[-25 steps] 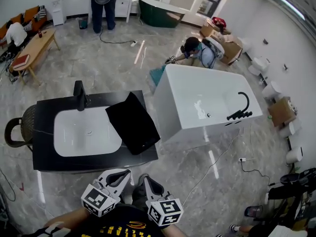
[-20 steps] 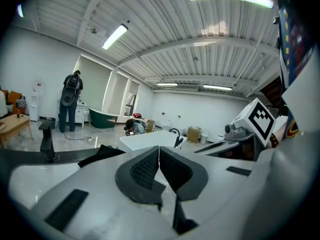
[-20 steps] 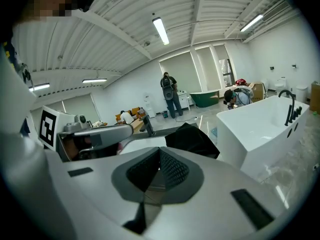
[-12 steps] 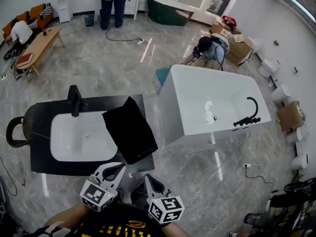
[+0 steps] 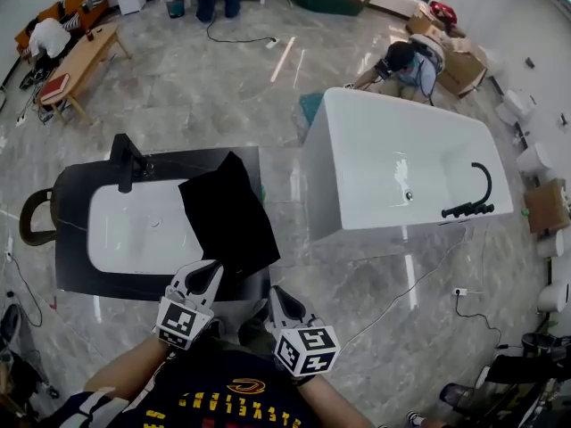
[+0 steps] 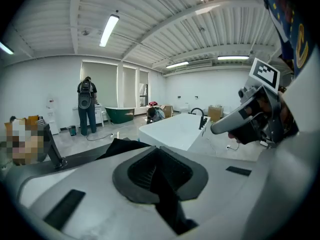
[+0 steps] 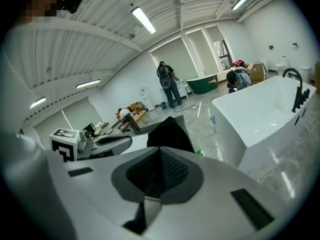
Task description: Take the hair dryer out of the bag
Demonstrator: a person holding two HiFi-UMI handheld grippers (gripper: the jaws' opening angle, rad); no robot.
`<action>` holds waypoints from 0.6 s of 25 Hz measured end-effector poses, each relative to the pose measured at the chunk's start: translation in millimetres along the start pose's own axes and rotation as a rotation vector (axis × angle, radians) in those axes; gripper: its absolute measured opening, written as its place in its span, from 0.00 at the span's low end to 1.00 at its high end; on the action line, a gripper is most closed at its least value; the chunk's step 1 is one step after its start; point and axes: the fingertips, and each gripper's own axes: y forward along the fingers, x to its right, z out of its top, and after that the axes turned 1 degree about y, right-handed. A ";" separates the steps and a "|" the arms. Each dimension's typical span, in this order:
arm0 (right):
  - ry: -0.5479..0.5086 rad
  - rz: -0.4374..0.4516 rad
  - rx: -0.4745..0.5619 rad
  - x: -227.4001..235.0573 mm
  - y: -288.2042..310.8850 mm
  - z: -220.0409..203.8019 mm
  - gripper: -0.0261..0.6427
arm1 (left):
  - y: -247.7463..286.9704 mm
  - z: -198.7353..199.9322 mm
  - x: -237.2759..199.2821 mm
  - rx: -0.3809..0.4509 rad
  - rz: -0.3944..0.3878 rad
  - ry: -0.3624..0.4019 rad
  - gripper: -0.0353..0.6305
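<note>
The left tool and the right tool are both pressed together, pinching nothing. The black bag lies on the dark table just ahead of the left tool's tips (hair dryer out of sight), and ahead-left of the right tool.

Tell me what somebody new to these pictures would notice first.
The black bag stands out first, draped over the dark counter just right of the white sink. Next comes the big white bathtub on the floor to the right. At the bottom of the head view, the left gripper and right gripper are both shut and empty, near the counter's front edge.
</note>
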 end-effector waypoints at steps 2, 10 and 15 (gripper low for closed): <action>-0.008 0.001 -0.025 16.0 9.0 -3.0 0.05 | 11.5 -12.7 2.5 -0.051 0.000 -0.001 0.06; -0.031 0.046 -0.167 43.6 41.9 -30.9 0.05 | 40.0 -42.6 18.6 -0.217 -0.021 0.012 0.10; -0.034 0.059 -0.191 39.4 56.1 -35.6 0.05 | 56.4 -67.5 20.6 -0.324 -0.083 -0.002 0.24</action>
